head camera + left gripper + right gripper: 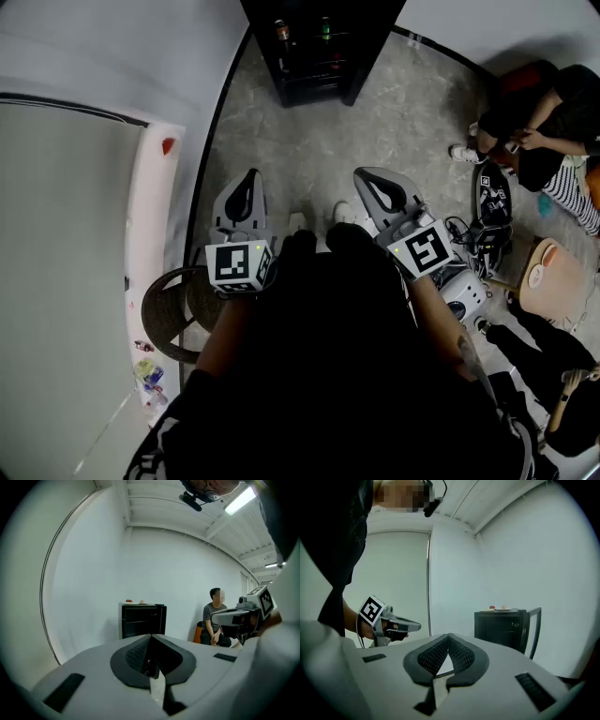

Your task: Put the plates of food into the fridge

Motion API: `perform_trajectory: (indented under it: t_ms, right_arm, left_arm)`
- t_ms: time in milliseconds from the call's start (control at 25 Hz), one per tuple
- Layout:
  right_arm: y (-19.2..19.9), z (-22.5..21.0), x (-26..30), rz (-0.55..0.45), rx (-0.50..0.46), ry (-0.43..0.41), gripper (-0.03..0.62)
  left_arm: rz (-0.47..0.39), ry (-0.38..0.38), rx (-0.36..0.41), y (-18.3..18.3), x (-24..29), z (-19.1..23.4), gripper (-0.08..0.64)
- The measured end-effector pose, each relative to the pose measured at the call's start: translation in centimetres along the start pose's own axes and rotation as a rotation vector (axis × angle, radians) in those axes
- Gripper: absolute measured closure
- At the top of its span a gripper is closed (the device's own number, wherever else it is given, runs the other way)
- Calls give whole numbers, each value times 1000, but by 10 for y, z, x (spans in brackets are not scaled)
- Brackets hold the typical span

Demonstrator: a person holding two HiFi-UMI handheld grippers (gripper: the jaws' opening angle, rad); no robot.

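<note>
Currently left gripper (151, 637) and right gripper (449, 636) are both closed, empty and aimed at the fridge (500, 629) from well short of it, likely staged for the approach, since the plates of food (498, 609) sit on the fridge's top, untouched.

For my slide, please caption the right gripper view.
Shut right gripper aimed at the open black fridge, two plates of food on top.

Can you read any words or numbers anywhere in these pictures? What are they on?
No words can be read.
Left cube and right cube: black-and-white squares, not letters.
Black thing at the right: white print, too small to read.
Bottles in the fridge: labels too small to read.
</note>
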State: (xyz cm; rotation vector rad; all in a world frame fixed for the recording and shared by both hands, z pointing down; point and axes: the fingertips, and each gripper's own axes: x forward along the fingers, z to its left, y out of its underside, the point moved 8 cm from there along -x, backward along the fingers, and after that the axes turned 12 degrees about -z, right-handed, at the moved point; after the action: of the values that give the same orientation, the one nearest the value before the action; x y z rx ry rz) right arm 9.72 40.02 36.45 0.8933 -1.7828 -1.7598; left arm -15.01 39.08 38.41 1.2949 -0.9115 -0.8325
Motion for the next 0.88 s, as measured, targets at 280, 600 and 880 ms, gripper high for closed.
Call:
perform_trajectory:
  t_ms: [280, 600, 880]
  right_arm:
    - [-5, -5, -15, -5, 20, 22, 569]
    - [-4, -18, -20, -60, 74, 20, 569]
    - [-1, -48, -36, -65, 127, -3, 569]
  left_arm:
    - [2, 15, 10, -4, -2, -17, 540]
    - [2, 7, 19, 1, 3, -23, 538]
    - [-1, -15, 10, -7, 21, -43, 539]
